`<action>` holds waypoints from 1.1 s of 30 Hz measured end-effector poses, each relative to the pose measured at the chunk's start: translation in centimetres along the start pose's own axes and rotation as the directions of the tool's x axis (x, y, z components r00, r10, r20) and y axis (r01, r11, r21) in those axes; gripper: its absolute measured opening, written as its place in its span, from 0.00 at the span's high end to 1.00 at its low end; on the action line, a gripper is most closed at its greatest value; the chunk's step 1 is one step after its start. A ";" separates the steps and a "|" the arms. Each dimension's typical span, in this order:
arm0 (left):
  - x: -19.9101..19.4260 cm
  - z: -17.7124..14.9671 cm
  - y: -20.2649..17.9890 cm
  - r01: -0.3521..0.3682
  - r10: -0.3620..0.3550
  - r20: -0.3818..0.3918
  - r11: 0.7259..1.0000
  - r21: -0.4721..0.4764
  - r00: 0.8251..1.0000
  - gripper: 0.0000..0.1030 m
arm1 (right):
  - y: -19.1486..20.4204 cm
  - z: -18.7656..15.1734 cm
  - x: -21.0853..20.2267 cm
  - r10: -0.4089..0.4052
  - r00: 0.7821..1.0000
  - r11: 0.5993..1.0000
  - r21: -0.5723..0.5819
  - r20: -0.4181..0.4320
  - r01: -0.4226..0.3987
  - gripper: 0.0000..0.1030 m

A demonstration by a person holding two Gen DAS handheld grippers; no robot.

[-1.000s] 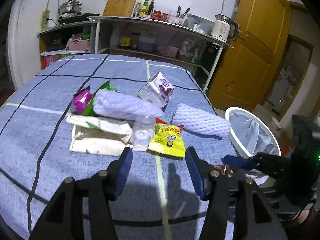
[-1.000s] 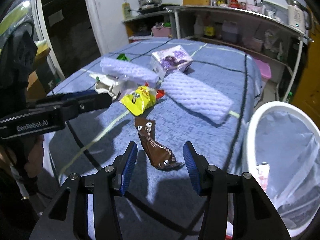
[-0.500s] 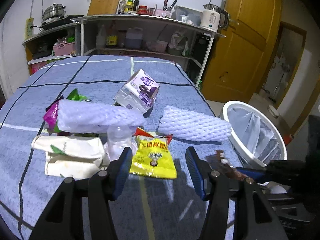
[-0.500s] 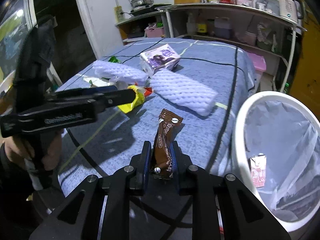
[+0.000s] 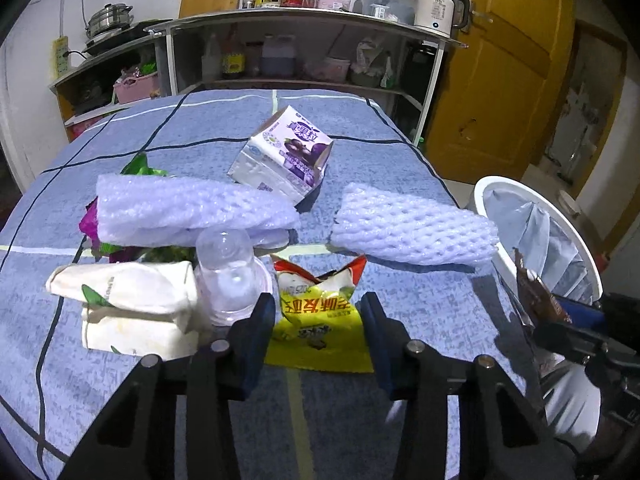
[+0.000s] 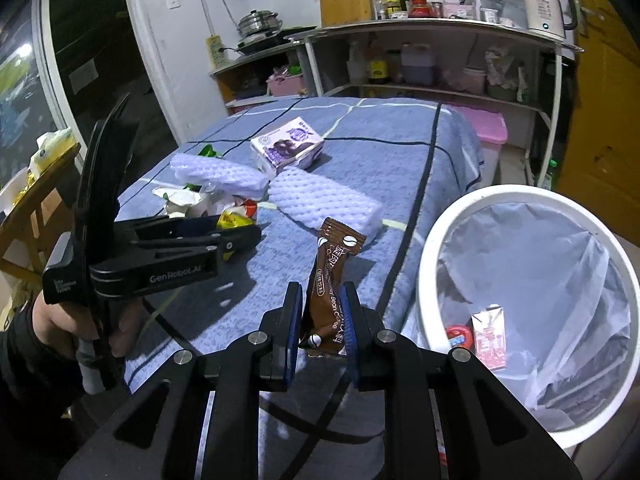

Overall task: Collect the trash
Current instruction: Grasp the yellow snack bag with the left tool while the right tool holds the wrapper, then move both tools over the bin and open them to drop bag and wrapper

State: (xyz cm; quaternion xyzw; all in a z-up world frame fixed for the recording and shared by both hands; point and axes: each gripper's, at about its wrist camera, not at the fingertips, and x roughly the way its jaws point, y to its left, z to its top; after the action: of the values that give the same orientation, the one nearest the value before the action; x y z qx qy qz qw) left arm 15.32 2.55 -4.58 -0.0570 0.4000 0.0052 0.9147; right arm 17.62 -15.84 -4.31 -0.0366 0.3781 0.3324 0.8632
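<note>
My right gripper (image 6: 322,312) is shut on a brown coffee sachet (image 6: 334,272), which stands upright above the table edge beside the white bin (image 6: 430,264); the sachet (image 5: 534,292) also shows at the right of the left wrist view. My left gripper (image 5: 316,316) is low over the blue tablecloth (image 5: 420,312). Its jaws are closing around a yellow snack bag (image 5: 316,312) that lies between them; the pads stand just beside its edges. From the right wrist view the left gripper (image 6: 250,236) reaches in from the left, a hand on its handle.
Behind the yellow bag lie a clear plastic cup (image 5: 232,276), a white paper bag (image 5: 132,300), two foam fruit nets (image 5: 188,212) (image 5: 412,224), a purple milk carton (image 5: 288,152) and crumpled wrappers (image 5: 90,224). The lined bin holds a little trash (image 6: 488,336). Kitchen shelves (image 5: 304,20) stand beyond.
The right gripper shut on the brown sachet and lifted it off the cloth toward the bin. The left gripper moved forward over the yellow bag and its jaws narrowed.
</note>
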 end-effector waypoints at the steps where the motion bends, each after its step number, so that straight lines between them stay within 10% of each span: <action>1: -0.1 -0.1 0.0 0.002 -0.002 0.001 1.000 -0.003 1.000 0.57 | 0.0 0.0 -0.1 -0.002 1.000 1.000 0.001 0.003 0.002 0.80; 33: -4.6 1.1 -8.1 0.208 -0.214 0.072 0.975 0.083 0.974 0.57 | -4.1 -1.6 -6.4 -0.145 0.986 0.987 0.087 0.077 0.138 0.80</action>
State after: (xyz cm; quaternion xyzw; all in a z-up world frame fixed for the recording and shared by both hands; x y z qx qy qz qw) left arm 13.45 -5.21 0.40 -0.0645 0.3544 -0.1047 0.9270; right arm 15.91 -23.01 -1.83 -0.0144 0.3513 0.2560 0.9005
